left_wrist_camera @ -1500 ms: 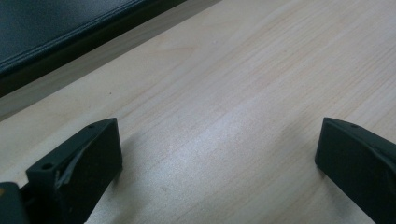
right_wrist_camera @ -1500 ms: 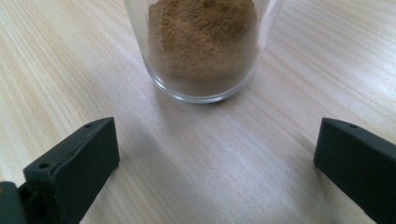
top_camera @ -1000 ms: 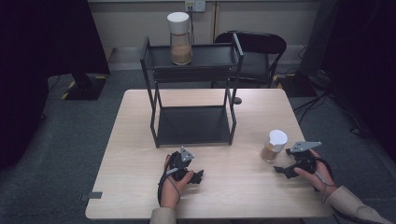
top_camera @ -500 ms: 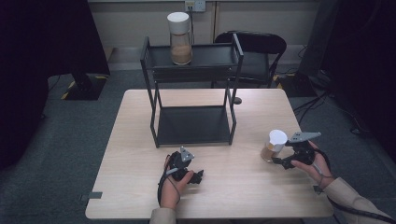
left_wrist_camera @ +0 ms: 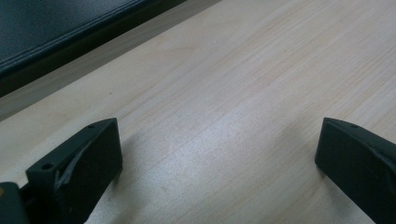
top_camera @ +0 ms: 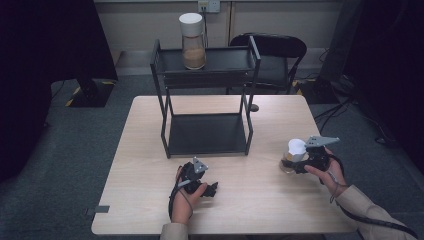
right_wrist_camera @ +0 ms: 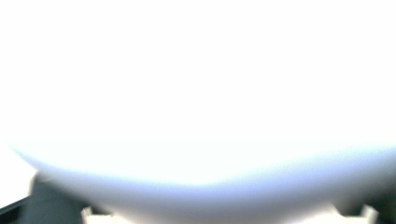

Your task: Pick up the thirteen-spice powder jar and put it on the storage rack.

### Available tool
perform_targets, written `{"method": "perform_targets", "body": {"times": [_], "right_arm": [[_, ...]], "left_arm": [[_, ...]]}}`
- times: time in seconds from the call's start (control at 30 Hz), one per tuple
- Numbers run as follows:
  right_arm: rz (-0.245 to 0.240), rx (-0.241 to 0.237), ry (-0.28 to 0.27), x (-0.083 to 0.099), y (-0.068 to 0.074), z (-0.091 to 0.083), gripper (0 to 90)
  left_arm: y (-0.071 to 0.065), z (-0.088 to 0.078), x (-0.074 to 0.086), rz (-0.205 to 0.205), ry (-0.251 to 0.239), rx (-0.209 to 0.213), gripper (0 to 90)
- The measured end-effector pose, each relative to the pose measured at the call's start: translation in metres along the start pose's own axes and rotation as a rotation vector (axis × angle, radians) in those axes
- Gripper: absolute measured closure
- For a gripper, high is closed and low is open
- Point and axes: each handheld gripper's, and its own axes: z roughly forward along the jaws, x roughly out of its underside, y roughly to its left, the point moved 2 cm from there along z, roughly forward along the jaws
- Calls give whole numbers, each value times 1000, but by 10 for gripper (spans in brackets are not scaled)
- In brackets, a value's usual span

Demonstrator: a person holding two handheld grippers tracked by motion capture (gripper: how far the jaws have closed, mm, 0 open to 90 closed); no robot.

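A person seated at a light wooden tabletop works two handheld grippers beside a black two-tier metal rack. The left gripper rests low on the wood near the front edge, just in front of the rack's lower shelf; the left gripper view shows its jaws spread wide with bare wood grain between them, gripping nothing. At the right side of the tabletop, the right gripper is pressed up against a clear jar with a white lid, which stands upright on the wood, well apart from the rack. In the right gripper view the jar's white lid sits hard against the lens as an overexposed blur; the jaws appear to flank the jar, but whether they have closed on it cannot be told. A second, taller jar with a white lid, partly full of a tan powder, stands upright on the rack's top shelf, toward its left half. A dark chair sits behind the table.
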Motion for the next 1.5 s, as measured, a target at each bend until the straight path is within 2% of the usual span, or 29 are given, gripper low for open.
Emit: {"method": "perform_targets", "body": {"times": [0.07, 0.1, 0.23, 0.37, 0.63, 1.07, 1.5], "right_arm": [[0, -13, -13, -1, 0, 0, 284], [-14, -7, -16, -3, 2, -1, 291], [-57, -1, 8, -11, 5, 1, 294], [-61, -36, 5, -16, 4, 3, 296], [-91, -93, 6, -35, 9, 6, 297], [-143, -189, 41, -71, 28, 20, 298], [-174, -250, 49, -109, 45, 30, 298]], "left_arm": [[0, 0, 0, -1, 0, 0, 0], [0, 0, 0, 0, 1, 0, 0], [0, 0, 0, -1, 0, 0, 0], [0, 0, 0, 0, 1, 0, 0], [0, 0, 0, -1, 1, 0, 0], [0, 0, 0, 0, 1, 0, 0], [0, 0, 0, 0, 1, 0, 0]]}}
